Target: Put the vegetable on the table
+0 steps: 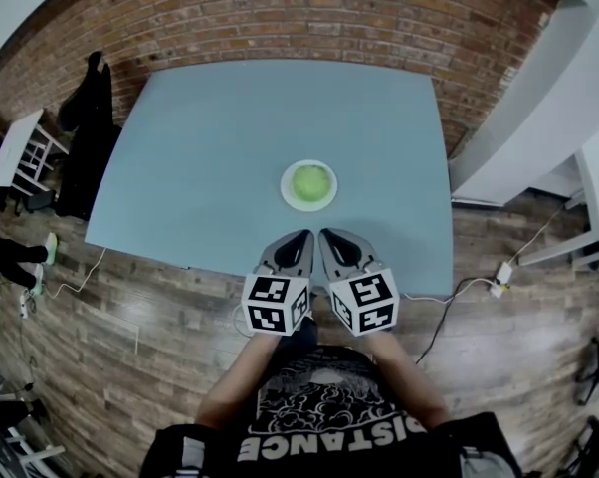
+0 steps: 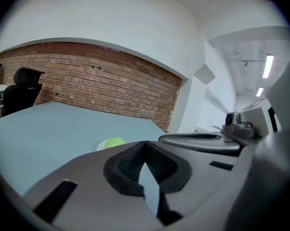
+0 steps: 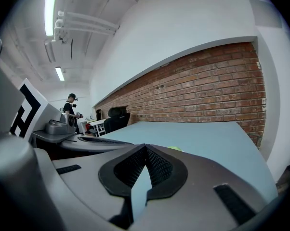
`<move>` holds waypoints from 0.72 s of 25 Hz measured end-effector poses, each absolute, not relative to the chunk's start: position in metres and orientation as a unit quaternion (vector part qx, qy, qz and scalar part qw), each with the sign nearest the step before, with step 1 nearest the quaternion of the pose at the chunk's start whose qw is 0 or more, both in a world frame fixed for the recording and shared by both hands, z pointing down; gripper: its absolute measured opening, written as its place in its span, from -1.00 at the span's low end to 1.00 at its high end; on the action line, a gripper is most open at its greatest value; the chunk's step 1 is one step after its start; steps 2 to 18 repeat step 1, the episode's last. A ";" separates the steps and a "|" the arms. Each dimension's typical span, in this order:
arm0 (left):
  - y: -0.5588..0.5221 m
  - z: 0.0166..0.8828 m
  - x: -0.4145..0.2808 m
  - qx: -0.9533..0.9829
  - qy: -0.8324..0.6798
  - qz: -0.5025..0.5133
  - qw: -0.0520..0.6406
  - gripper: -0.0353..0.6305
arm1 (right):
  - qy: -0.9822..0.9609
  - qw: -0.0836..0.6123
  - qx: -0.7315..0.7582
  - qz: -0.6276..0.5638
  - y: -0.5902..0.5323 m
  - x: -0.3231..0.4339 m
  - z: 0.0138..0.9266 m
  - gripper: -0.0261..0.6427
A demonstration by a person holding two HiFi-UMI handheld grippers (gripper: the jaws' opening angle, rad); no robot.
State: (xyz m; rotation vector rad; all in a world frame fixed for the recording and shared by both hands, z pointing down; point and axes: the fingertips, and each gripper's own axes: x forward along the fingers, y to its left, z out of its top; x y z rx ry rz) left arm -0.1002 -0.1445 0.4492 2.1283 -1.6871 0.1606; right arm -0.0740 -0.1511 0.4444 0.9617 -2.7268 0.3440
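A round green vegetable (image 1: 310, 181) lies on a small white plate (image 1: 288, 196) toward the front of the pale blue table (image 1: 210, 137). My left gripper (image 1: 301, 235) and right gripper (image 1: 327, 233) hover side by side over the table's front edge, just short of the plate. Both are shut with nothing between their tips. In the left gripper view the vegetable (image 2: 115, 142) and plate (image 2: 100, 147) peek out above the left gripper (image 2: 145, 143). In the right gripper view only a sliver of the vegetable (image 3: 175, 148) shows past the right gripper (image 3: 145, 147).
A brick wall runs behind the table. A black office chair (image 1: 91, 98) and a white cart (image 1: 16, 147) stand at the left. Cables and a white power strip (image 1: 502, 272) lie on the wooden floor at the right. A person (image 3: 70, 107) stands far off.
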 end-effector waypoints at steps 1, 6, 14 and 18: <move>-0.144 0.450 -0.100 0.765 -0.607 0.058 0.209 -0.89 | -0.930 0.114 0.328 0.118 -0.151 -0.074 0.445 -0.89; -0.144 0.450 -0.100 0.765 -0.607 0.058 0.209 -0.89 | -0.930 0.114 0.328 0.118 -0.151 -0.074 0.445 -0.89; -0.144 0.450 -0.100 0.765 -0.607 0.058 0.209 -0.89 | -0.930 0.114 0.328 0.118 -0.151 -0.074 0.445 -0.89; -0.144 0.450 -0.100 0.765 -0.607 0.058 0.209 -0.89 | -0.930 0.114 0.328 0.118 -0.151 -0.074 0.445 -0.89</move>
